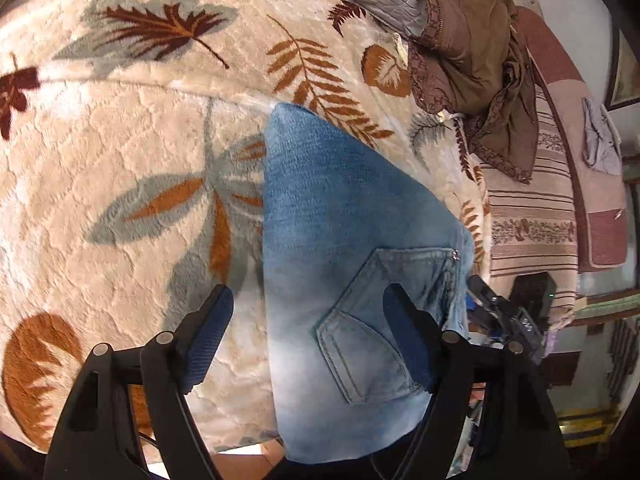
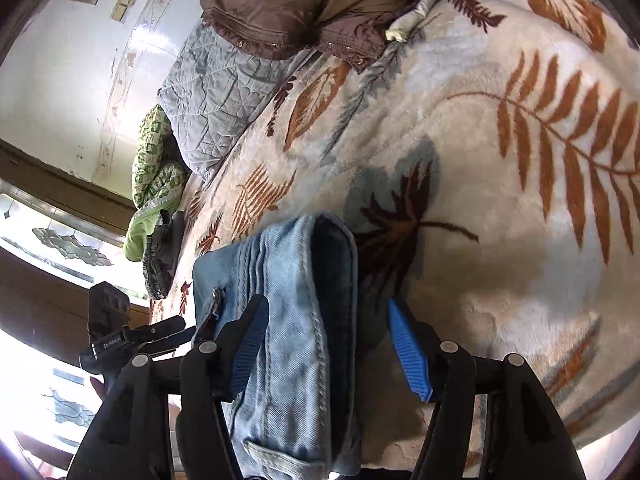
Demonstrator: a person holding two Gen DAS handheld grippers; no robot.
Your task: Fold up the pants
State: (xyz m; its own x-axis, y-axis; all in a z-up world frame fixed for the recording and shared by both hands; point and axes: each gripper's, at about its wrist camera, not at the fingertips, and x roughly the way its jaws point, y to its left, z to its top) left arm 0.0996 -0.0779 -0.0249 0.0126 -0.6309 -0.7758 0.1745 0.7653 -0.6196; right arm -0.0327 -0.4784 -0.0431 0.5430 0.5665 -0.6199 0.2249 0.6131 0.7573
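Here, folded jeans point(image 1: 340, 232) on leafy blanket point(image 1: 120, 128), left gripper point(image 1: 308, 304) (fingers apart), right gripper point(image 2: 326, 316) likewise spread.

Your jeans point(image 1: 340, 240) lie folded on the leaf-print blanket point(image 1: 120, 140), reaching to its near edge. Your left gripper point(image 1: 308, 320) sits over that near end — one finger beside the jeans on the blanket, the other above the back pocket point(image 1: 376, 332). Your right gripper point(image 2: 324, 344) straddles the folded stack point(image 2: 296, 320) from the other side. Beyond the jeans, a jacket point(image 1: 472, 52) is heaped on the blanket, with a quilted pillow point(image 2: 216, 96) beside it.
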